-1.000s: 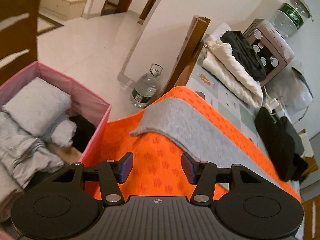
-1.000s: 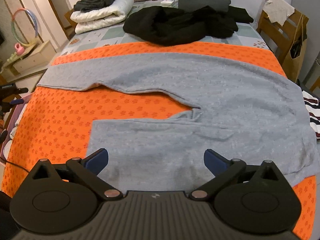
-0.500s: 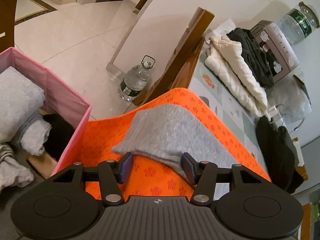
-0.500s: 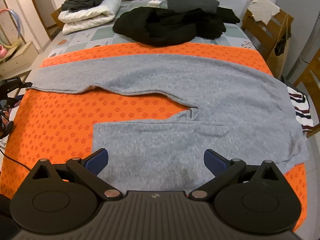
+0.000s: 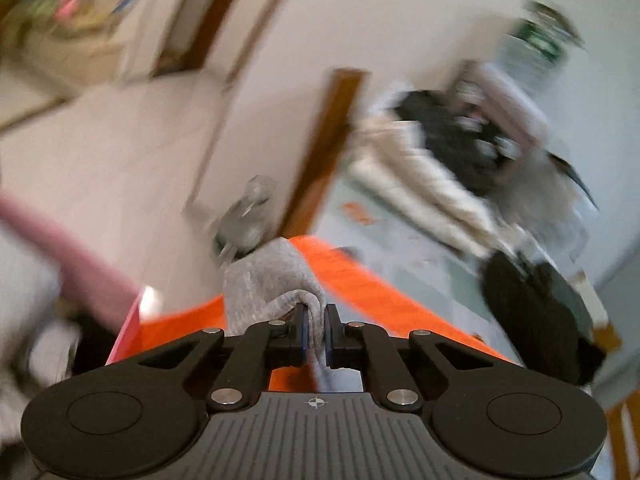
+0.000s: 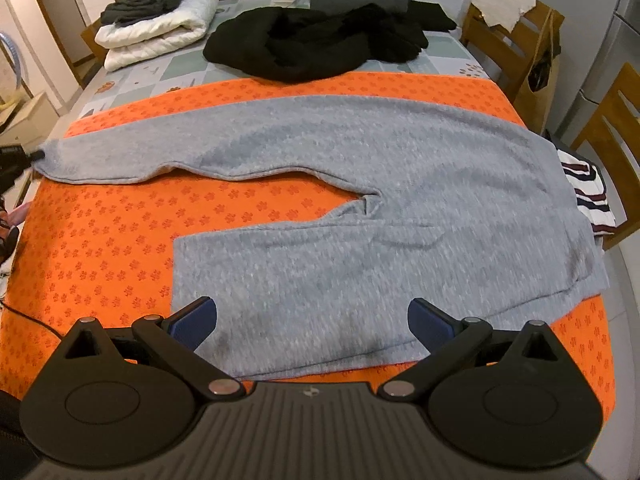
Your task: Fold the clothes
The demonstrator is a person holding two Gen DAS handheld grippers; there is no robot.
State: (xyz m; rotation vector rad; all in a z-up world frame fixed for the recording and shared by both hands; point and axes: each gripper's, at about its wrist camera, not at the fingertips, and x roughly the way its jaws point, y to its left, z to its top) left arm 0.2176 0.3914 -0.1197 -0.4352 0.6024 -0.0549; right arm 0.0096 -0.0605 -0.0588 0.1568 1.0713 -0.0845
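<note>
Grey trousers [image 6: 360, 208] lie spread flat on an orange mat [image 6: 100, 248] on the table. The far leg stretches left to the mat's edge; the near leg lies just ahead of my right gripper [image 6: 312, 316], which is open and empty above it. My left gripper [image 5: 316, 330] is shut on the cuff of the far trouser leg [image 5: 276, 280] at the table's left end; that view is motion-blurred. In the right wrist view the left gripper [image 6: 16, 156] shows at the cuff on the far left.
A black clothes heap [image 6: 320, 40] and a folded white quilt [image 6: 160, 36] with dark clothes on it lie at the table's far end. Wooden chairs [image 6: 520, 40] stand at the right, a striped garment [image 6: 588, 196] hanging there. A pink bin [image 5: 72, 264] sits left, below the table.
My left gripper moved onto the far leg's cuff and shut on it, bunching the fabric. My right gripper stayed open, drawing back slightly over the near leg.
</note>
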